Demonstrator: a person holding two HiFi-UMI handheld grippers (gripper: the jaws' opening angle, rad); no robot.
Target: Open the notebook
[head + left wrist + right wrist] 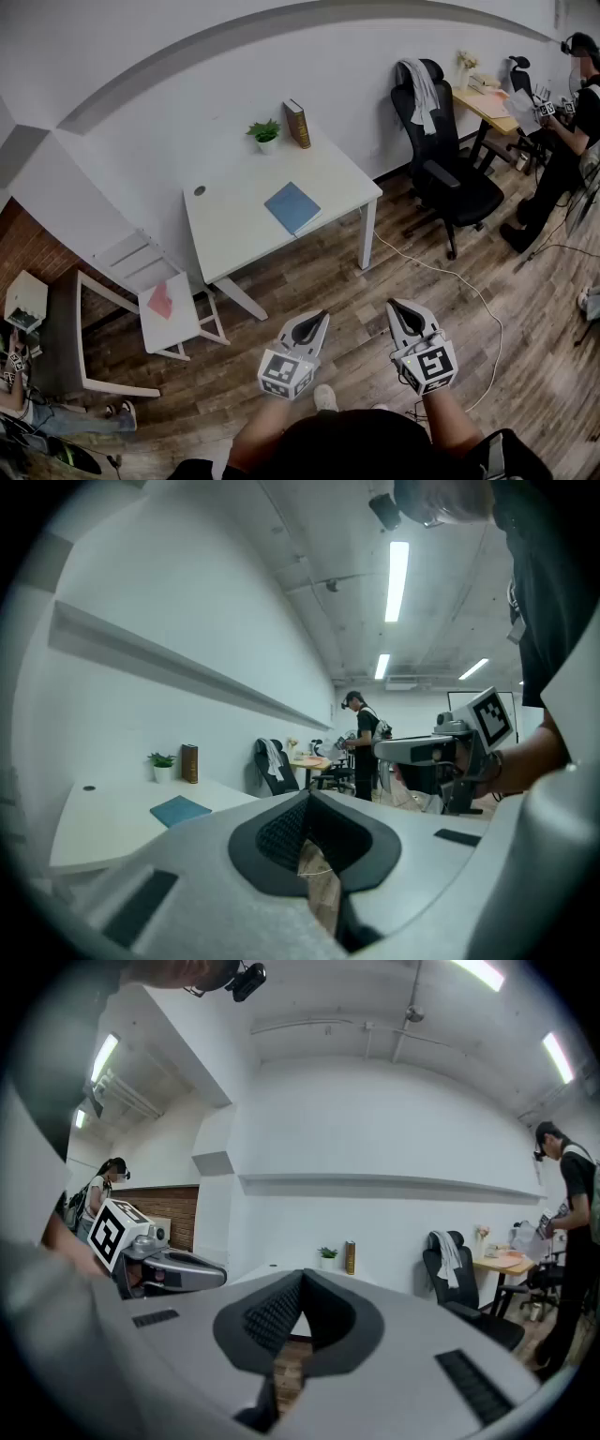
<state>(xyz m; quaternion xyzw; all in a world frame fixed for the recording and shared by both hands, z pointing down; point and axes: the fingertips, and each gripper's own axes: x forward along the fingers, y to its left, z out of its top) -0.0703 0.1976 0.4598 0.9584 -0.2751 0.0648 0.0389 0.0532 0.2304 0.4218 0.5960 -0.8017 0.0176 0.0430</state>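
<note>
1. Left hand-held gripper (317,325): jaws are shut tip to tip and nothing is held. It is held well short of the tabletop (230,220), over the wooden floor (375,281).
2. Right hand-held gripper (398,314): jaws are likewise closed together and empty. It is held beside the left one, equally short of the tabletop.
3. Notebook (292,207): blue, laid flat and closed on the tabletop, near the edge that faces the person. It is touched by neither gripper.
4. Potted plant (265,134) and upright brown book (297,123) are set at the tabletop's far edge by the wall, apart from the notebook.
5. Progress, as judged: nothing is done yet. Left to do: the tabletop is to be approached, a gripper's jaws opened, the cover edge caught and the cover turned over.
</note>
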